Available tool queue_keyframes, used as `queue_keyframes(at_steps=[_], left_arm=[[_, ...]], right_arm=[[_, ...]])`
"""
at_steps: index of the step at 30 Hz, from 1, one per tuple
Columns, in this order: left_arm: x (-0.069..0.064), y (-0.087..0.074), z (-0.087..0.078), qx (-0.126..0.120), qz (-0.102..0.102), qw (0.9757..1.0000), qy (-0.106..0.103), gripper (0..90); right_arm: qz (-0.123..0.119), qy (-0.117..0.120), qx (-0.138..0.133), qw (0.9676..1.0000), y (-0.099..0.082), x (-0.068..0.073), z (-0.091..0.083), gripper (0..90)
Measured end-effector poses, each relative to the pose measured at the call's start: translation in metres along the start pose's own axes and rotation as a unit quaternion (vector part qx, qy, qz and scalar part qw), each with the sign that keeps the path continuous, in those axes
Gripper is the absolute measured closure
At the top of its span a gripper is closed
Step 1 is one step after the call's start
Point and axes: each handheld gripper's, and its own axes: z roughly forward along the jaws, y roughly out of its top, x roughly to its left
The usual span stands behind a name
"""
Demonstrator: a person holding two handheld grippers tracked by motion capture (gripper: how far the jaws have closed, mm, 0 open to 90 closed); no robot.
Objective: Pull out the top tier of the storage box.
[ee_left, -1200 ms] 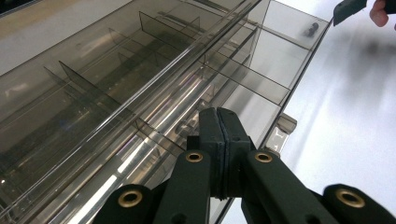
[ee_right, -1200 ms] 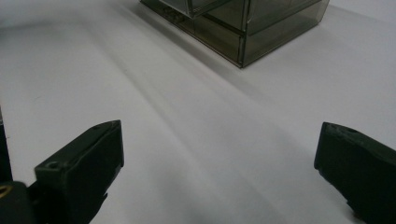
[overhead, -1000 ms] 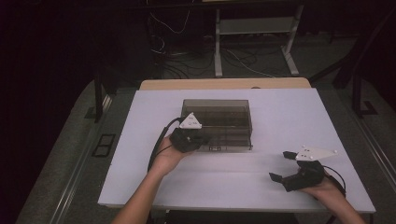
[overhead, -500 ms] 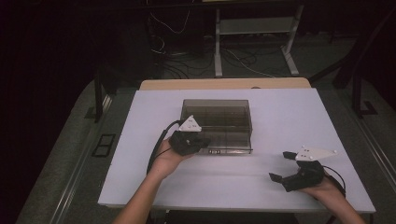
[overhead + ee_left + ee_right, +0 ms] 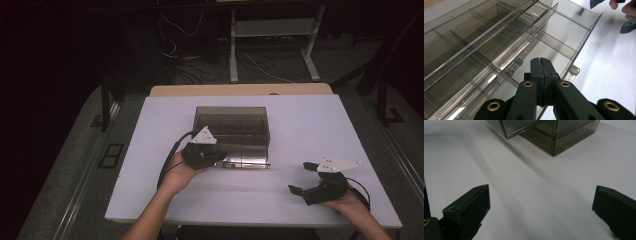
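Drawer drawn a little farther out

In the high view, the left gripper (image 5: 220,156) has slipped slightly toward the lower edge of the frame, and the tray (image 5: 250,161) of the smoky clear box (image 5: 232,125) now juts a bit farther over the tabletop (image 5: 300,130).

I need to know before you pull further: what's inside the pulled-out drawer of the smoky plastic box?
The drawer shows divider walls and seemingly bare compartments, with one small dark item in the far corner section. The shut left gripper hides part of the nearest compartment.
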Motion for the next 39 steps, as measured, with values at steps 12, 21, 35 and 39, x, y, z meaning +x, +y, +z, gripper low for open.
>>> queue_keyframes(at_steps=[12,21,35,39], left_arm=[[0.001,-0.003,-0.011,-0.015,-0.011,0.9998,0.005,88.7],[0.009,-0.016,-0.018,-0.006,-0.025,0.9994,0.023,88.7],[0.004,-0.015,-0.015,0.002,-0.023,0.9997,0.013,89.1],[0.003,-0.015,-0.015,0.000,-0.023,0.9997,0.011,89.0]], right_arm=[[0.001,0.000,-0.001,1.0000,0.000,0.000,0.000,1.0],[0.001,0.000,0.000,1.0000,0.000,0.001,0.000,1.0],[0.001,0.000,0.000,1.0000,0.000,0.000,0.000,1.0],[0.000,0.000,0.000,1.0000,0.000,0.000,0.000,1.0]])
